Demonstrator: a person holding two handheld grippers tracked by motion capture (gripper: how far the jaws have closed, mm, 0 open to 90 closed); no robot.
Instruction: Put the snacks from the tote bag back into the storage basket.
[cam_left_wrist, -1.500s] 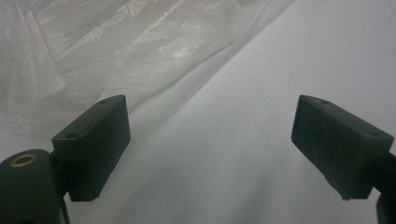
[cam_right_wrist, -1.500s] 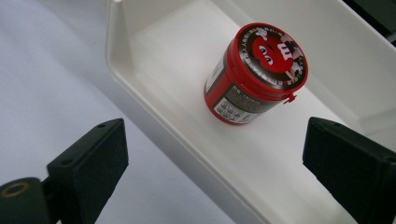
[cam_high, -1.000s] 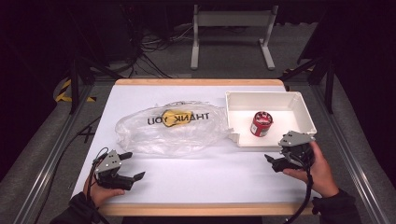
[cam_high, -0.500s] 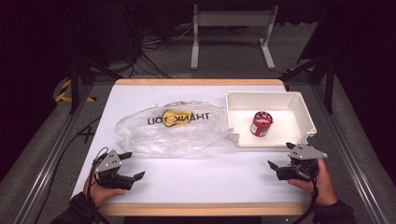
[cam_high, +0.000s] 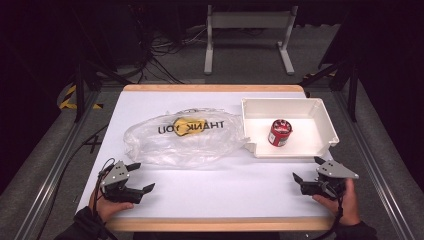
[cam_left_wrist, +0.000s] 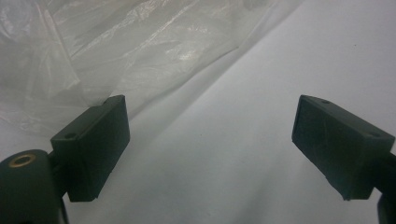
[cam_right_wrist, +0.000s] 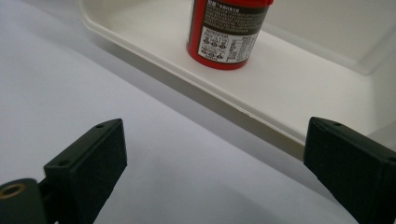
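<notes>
A red jar (cam_high: 279, 132) stands upright in the white tray (cam_high: 320, 107) at the right of the table; the right gripper view shows the jar's label (cam_right_wrist: 227, 35) beyond the tray's near rim (cam_right_wrist: 187, 79). A clear plastic bag (cam_high: 185, 137) printed "THANK YOU" lies at the table's middle left, and its crumpled film (cam_left_wrist: 116, 51) spreads ahead of the left jaws. My left gripper (cam_high: 141, 176) rests open near the front left edge, just short of the bag. My right gripper (cam_high: 308, 169) stands open at the front right, in front of the tray, holding nothing.
The white table top (cam_high: 225, 190) has a wooden front edge (cam_high: 220, 224). Metal rails run along both sides. A grey stand (cam_high: 247, 30) and cables lie on the floor behind the table.
My right gripper has drawn back from the tray's front corner toward the table's front right edge. The left gripper, bag and jar have not moved.
</notes>
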